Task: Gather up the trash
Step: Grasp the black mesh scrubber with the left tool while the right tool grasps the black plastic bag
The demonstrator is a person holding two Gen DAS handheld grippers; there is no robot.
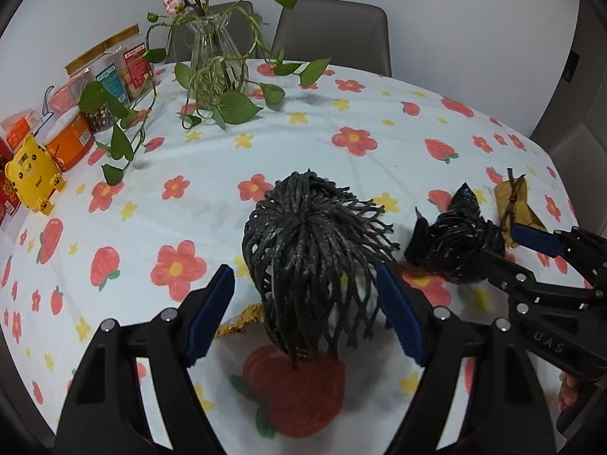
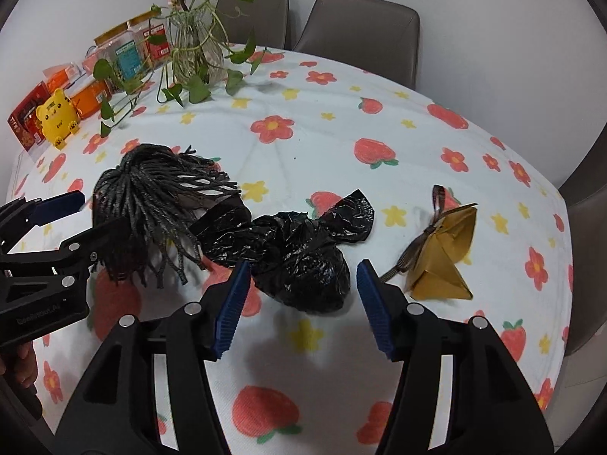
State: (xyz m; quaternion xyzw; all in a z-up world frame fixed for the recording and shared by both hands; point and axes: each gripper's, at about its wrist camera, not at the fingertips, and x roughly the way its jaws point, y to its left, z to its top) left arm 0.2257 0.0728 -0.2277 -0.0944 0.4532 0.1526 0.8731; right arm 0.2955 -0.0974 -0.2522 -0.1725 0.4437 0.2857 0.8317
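- Grippers first, nearest the viewer: the left gripper (image 1: pixel 305 313) has its blue-padded jaws spread wide on either side of a dark grey tangle of twisted cords (image 1: pixel 309 244), and no pad presses on it.
- Beside it, the right gripper (image 2: pixel 301 305) also has its jaws apart and holds nothing; a crumpled black plastic bag (image 2: pixel 299 256) lies just ahead, between the two fingers.
- Both items rest on a round table covered by a white cloth printed with red flowers and strawberries (image 2: pixel 341 121). The cord tangle sits to the left of the bag, the two touching or nearly so.
- Right of the bag, a little apart, lies a folded gold paper box with a brown ribbon (image 2: pixel 444 254).
- Handling, as a judgement: the bag looks light, soft and slippery, so its bunched middle seems the best place to pinch. The cords look limp and would probably droop; grasping the dense crown should gather most strands. The paper box would likely crush easily.
- Farther back stand a clear glass vase with trailing green vines (image 2: pixel 195 51), a yellow toy tiger (image 2: pixel 57 119) and some snack containers (image 2: pixel 127 51), with grey chairs (image 2: pixel 360 21) beyond.
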